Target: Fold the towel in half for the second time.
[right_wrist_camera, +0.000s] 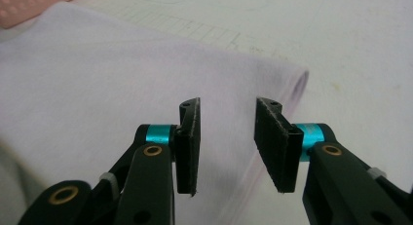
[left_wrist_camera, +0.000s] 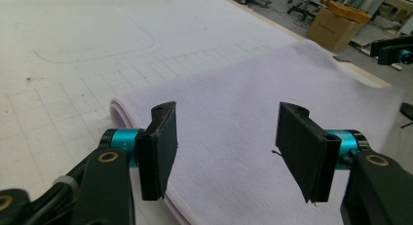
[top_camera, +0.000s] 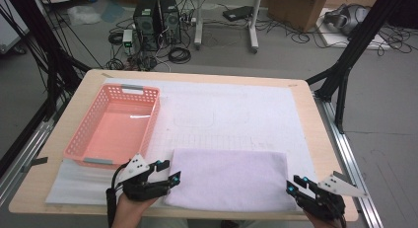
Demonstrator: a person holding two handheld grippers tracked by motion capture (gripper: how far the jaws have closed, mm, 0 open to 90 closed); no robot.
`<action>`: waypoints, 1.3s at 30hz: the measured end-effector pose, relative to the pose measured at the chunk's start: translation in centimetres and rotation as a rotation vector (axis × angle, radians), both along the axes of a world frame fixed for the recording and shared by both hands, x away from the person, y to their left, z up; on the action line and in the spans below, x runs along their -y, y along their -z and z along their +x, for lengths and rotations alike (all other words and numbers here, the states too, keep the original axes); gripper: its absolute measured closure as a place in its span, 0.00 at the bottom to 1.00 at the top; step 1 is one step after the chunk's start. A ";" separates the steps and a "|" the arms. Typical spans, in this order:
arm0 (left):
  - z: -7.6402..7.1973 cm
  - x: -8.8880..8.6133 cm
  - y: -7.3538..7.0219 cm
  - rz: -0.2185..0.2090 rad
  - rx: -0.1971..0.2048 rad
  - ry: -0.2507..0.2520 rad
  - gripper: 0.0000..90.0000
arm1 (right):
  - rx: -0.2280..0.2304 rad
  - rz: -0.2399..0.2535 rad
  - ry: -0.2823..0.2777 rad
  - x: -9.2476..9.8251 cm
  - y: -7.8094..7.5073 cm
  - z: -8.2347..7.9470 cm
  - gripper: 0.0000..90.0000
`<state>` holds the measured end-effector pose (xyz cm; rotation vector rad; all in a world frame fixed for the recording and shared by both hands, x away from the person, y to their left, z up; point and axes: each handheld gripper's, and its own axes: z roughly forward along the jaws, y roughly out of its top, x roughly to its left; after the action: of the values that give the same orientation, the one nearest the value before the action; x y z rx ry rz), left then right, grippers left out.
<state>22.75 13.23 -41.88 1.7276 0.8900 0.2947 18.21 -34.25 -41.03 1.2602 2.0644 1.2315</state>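
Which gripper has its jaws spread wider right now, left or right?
The left gripper: its pads stand far apart above the folded lilac towel. The right gripper shows a clearly narrower gap. Neither holds the towel.

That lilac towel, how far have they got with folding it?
The lilac towel already lies folded into a neat rectangle on the white mat. Nothing is in hand: the left gripper and right gripper sit at its near corners with jaws open and nothing between them. The pink basket holds nothing, so another fold or putting the towel in may remain.
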 end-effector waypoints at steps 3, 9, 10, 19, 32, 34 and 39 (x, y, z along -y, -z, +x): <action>1.6 0.5 0.3 0.021 -0.034 -0.016 0.46 | -0.010 -0.014 -0.001 -0.7 0.2 2.0 0.67; 3.0 0.6 1.6 0.075 -0.129 -0.072 0.48 | -0.088 -0.053 0.064 -0.4 2.2 5.4 0.60; 3.0 0.6 1.8 0.083 -0.137 -0.076 0.49 | -0.103 -0.043 0.070 -0.2 2.5 5.5 0.61; 3.6 1.2 3.0 0.144 -0.181 -0.069 0.82 | -0.123 -0.068 0.020 -0.2 2.9 5.3 0.93; 4.5 1.0 2.8 0.094 -0.146 -0.123 0.94 | -0.100 0.029 0.086 0.6 2.4 6.5 0.93; 4.6 0.9 2.8 0.091 -0.161 -0.121 0.88 | -0.129 -0.008 0.089 0.4 2.7 6.3 0.92; 5.6 0.6 2.8 0.058 -0.189 -0.126 0.50 | -0.117 0.023 0.168 1.2 1.9 6.5 0.70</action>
<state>28.37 12.68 -44.65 1.7772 1.1409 0.2453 24.67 -35.46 -42.89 1.5157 1.9814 1.1333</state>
